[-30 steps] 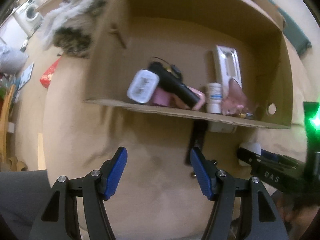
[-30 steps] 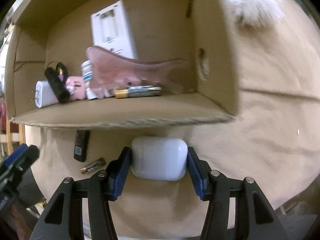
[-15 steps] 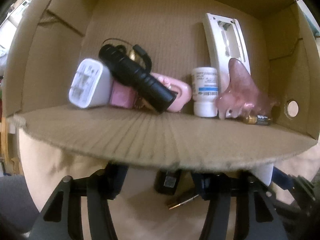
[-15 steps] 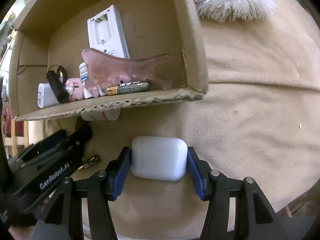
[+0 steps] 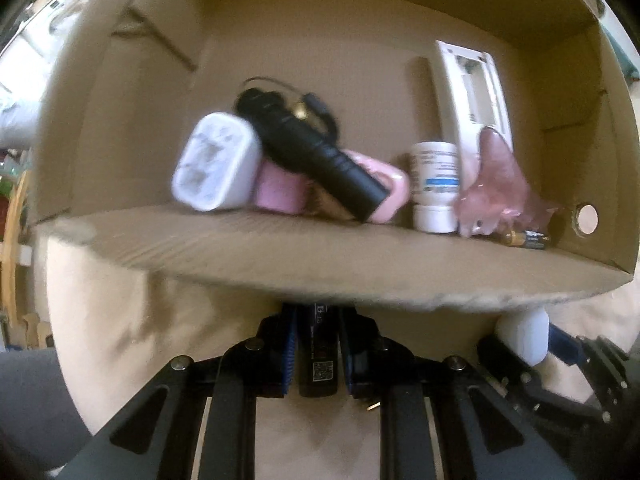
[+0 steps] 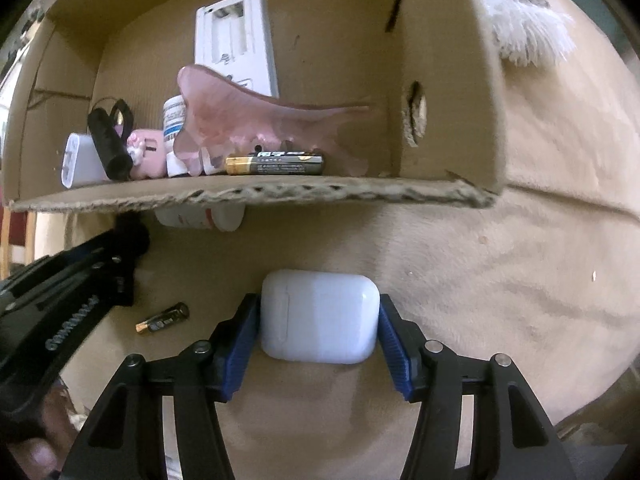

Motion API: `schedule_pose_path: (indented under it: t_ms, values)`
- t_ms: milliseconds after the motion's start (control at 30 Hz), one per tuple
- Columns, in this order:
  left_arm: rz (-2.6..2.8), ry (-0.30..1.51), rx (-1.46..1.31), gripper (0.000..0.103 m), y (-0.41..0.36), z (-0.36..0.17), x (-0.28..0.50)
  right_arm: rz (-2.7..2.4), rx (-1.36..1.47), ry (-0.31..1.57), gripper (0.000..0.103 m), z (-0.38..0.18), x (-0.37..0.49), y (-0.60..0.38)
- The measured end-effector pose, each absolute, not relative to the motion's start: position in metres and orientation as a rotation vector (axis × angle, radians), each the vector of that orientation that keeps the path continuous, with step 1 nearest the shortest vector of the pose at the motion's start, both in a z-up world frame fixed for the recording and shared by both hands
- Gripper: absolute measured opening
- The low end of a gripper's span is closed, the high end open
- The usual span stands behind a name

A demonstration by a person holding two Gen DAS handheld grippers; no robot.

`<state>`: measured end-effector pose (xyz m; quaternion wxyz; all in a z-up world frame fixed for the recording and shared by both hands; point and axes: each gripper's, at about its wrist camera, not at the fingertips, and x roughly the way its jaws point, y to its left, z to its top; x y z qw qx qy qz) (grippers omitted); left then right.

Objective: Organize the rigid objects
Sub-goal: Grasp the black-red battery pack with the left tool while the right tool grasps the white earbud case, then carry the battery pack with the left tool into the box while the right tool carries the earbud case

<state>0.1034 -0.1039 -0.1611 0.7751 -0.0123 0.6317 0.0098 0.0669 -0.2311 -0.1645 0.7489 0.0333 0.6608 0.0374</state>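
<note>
Earbud case [image 6: 320, 322], white and smooth, is clamped between the pads of the right gripper [image 6: 319, 342] just outside the cardboard box [image 6: 256, 194], probably awaiting deposit. A slim black device [image 5: 318, 354], partly hidden, has just been closed upon by the left gripper [image 5: 317, 354].

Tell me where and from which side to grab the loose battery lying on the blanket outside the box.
Grip the loose battery across its barrel at mid-length, coming straight down from above. It lies flat and slanted on the blanket, so I would turn the fingers square to its long axis. The left gripper beside it, shut on a black stick, may crowd the approach.
</note>
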Motion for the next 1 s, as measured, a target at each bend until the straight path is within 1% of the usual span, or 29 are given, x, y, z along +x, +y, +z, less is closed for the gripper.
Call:
schedule_pose_path:
  t_ms: [33,333,533,667,767,1000]
  values:
    - [0.03,1.368,-0.033,0.017,-0.099,-0.16,0.102,0.083,0.066,1.441,0.059,-0.164,0.064,-0.227]
    - [0.087,1.334,-0.051,0.017,-0.063,-0.148,0.092,0.098,0.089,1.413,0.059,-0.154,0.062,-0.221]
    - [0.085,1.262,-0.055,0.017,-0.059,-0.119,0.077,0.134,0.102,1.363,0.059,-0.136,0.066,-0.222]
    - [0.096,1.225,-0.061,0.017,-0.046,-0.101,0.067,0.15,0.119,1.323,0.059,-0.122,0.059,-0.218]
    - [0.101,1.205,-0.073,0.017,-0.022,-0.082,0.054,0.17,0.127,1.302,0.059,-0.11,0.055,-0.217]
    - [0.109,1.106,-0.076,0.017,-0.016,-0.046,0.032,0.212,0.137,1.205,0.059,-0.068,0.029,-0.225]
